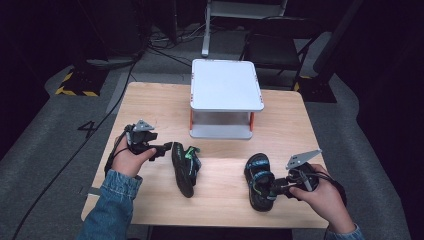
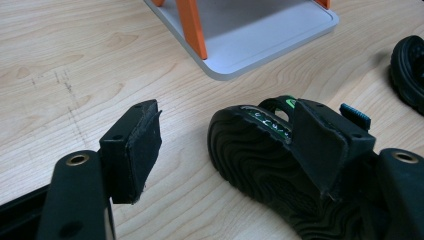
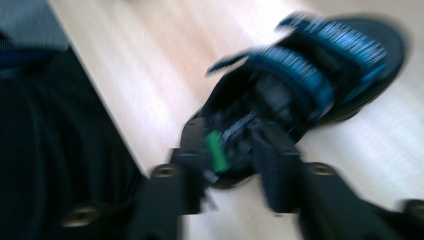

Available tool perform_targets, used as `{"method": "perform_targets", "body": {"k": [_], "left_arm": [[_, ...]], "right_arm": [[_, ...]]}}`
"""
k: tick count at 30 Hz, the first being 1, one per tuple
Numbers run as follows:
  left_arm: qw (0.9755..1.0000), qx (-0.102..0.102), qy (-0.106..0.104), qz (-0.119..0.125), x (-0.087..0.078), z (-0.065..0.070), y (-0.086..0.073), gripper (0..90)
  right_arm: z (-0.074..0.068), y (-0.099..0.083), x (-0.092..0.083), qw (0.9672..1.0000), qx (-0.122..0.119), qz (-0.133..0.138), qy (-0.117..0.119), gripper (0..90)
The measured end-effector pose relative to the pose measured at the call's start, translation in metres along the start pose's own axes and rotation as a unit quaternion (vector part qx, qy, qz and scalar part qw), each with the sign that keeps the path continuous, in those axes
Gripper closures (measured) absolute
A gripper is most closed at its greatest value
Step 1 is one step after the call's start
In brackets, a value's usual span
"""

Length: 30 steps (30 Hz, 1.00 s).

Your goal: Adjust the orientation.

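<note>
wooden table (image 1: 150, 100), white stand (image 1: 226, 85) behind sandals (image 1: 185, 166)

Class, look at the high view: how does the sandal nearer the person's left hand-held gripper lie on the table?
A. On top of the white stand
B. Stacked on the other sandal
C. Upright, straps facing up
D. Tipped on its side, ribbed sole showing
D: the left sandal lies tipped on the table, its ribbed sole facing the left hand-held gripper.
</note>
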State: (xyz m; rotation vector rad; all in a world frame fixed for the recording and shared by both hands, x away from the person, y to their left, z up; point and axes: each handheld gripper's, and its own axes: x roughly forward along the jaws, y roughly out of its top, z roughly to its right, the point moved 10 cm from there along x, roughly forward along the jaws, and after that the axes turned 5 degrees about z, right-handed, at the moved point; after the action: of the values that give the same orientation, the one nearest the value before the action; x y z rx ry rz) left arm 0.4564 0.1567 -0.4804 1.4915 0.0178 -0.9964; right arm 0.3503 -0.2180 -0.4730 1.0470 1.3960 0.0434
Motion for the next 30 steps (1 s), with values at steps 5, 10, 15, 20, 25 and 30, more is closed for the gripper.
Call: {"method": "perform_targets", "body": {"k": [5, 10, 15, 20, 25, 30], "left_arm": [[1.0000, -0.003, 0.004, -0.001, -0.002, -0.001, -0.003, 29.1], [1.0000, -0.003, 0.006, -0.002, -0.004, -0.002, -0.005, 29.0], [0.9998, -0.011, 0.013, 0.001, -0.010, -0.007, -0.009, 29.0], [0.9996, -0.019, 0.022, 0.001, -0.017, -0.011, -0.015, 29.0], [0.9992, -0.025, 0.031, 0.001, -0.023, -0.016, -0.022, 29.0], [0.9986, -0.037, 0.039, 0.001, -0.030, -0.021, -0.029, 29.1]], "right_arm": [[0.027, 0.006, 0.017, 0.9960, -0.033, 0.011, -0.083, 44.5], [0.040, -0.003, 0.052, 0.9922, -0.051, -0.031, -0.109, 50.5], [0.038, 0.007, 0.058, 0.9925, -0.068, -0.011, -0.101, 69.9], [0.035, 0.029, 0.064, 0.9928, -0.067, 0.038, -0.092, 72.1], [0.033, 0.056, 0.078, 0.9915, -0.037, 0.097, -0.079, 72.0], [0.041, 0.075, 0.102, 0.9850, -0.008, 0.136, -0.106, 69.9]]}}
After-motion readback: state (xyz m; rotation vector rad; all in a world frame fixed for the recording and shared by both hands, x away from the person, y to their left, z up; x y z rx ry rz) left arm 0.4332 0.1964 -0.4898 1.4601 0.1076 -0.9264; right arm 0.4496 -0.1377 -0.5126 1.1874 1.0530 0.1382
